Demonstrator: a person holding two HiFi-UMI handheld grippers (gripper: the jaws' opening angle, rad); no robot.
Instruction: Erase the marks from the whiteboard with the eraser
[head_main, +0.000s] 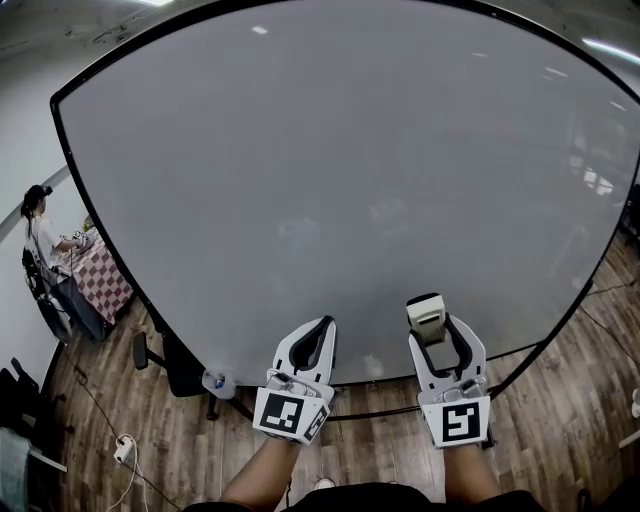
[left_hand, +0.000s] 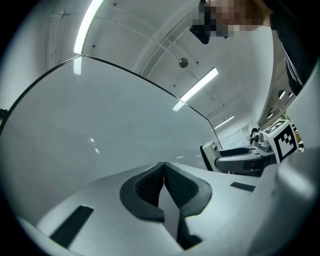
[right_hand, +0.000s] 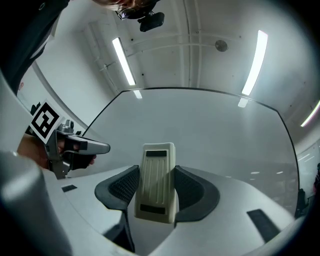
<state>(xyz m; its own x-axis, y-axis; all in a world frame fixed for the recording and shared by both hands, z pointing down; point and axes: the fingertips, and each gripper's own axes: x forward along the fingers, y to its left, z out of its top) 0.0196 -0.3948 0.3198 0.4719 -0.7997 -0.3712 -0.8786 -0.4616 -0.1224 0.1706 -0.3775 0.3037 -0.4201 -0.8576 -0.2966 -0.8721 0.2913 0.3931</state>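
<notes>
A large whiteboard with a black frame fills the head view, and I see no marks on its grey-white face. My right gripper is shut on a cream eraser, held near the board's lower edge. In the right gripper view the eraser stands upright between the two dark pads. My left gripper is shut with nothing in it, a little left of the right one. Its pads meet in the left gripper view, and the whiteboard lies ahead of them.
The board stands on a wheeled base over a wooden floor. At the far left a person sits by a checked table. A cable and plug lie on the floor at the lower left.
</notes>
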